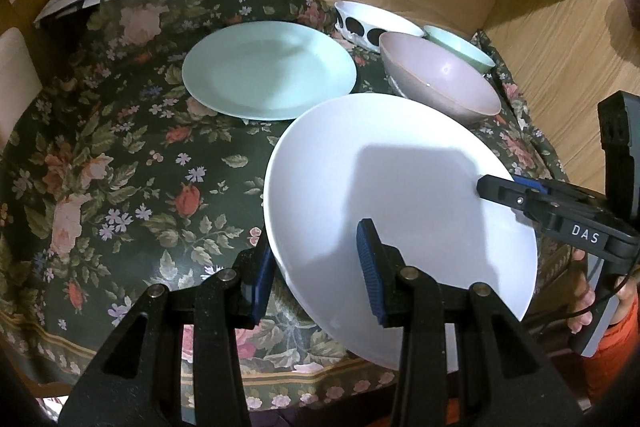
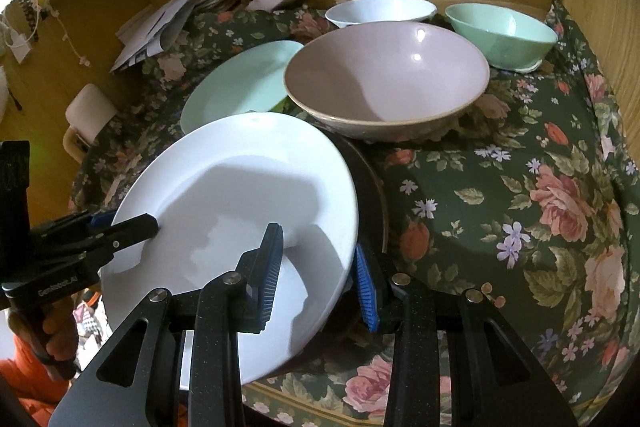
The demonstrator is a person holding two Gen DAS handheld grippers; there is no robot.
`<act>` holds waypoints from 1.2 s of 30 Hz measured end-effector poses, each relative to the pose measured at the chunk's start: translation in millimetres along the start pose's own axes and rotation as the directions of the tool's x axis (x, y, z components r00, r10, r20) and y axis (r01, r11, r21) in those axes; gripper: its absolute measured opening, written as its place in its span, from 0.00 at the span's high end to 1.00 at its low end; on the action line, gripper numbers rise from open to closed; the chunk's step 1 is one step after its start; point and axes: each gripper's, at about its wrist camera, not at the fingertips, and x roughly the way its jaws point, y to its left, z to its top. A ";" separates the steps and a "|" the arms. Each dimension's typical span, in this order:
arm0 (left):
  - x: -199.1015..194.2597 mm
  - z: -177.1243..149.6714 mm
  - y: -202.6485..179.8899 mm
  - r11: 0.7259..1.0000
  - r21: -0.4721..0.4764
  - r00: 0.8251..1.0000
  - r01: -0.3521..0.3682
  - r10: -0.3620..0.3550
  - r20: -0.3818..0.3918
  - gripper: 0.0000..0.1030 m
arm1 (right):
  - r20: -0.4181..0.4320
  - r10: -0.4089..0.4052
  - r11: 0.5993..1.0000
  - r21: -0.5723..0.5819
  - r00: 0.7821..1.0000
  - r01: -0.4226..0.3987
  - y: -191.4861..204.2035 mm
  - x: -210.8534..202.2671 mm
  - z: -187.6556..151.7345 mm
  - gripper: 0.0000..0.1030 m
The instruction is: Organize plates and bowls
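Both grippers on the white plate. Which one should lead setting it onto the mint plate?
Left, probably. The left gripper clamps the white plate on the rim facing the mint plate; the right gripper holds the side toward the pink bowl.

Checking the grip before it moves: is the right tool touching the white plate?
Touching. In the right wrist view the right tool's blue pads clamp the white plate's rim; the left wrist view shows its tip lying on that rim.

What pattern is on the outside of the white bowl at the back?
Large black dots on the white bowl, best seen in the left wrist view.
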 end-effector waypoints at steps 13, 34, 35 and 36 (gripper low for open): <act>13.8 2.7 3.3 1.000 -0.003 1.000 -0.004 0.004 -0.022 0.62 | -0.004 -0.015 1.000 0.004 1.000 0.015 0.5 3.1 0.6 0.69; 1.2 11.7 1.8 0.998 0.045 0.999 -0.037 0.036 0.027 0.59 | 0.029 -0.069 0.997 -0.012 0.997 0.070 -2.2 -16.9 5.5 0.68; -1.9 13.8 2.9 0.998 0.047 0.998 -0.044 0.042 0.036 0.57 | 0.038 -0.068 0.997 -0.020 0.997 0.068 -0.1 -19.0 7.6 0.68; -5.8 16.5 4.2 0.997 0.048 0.997 -0.053 0.050 0.050 0.55 | 0.047 -0.064 0.997 -0.031 0.997 0.066 2.9 -21.4 10.9 0.68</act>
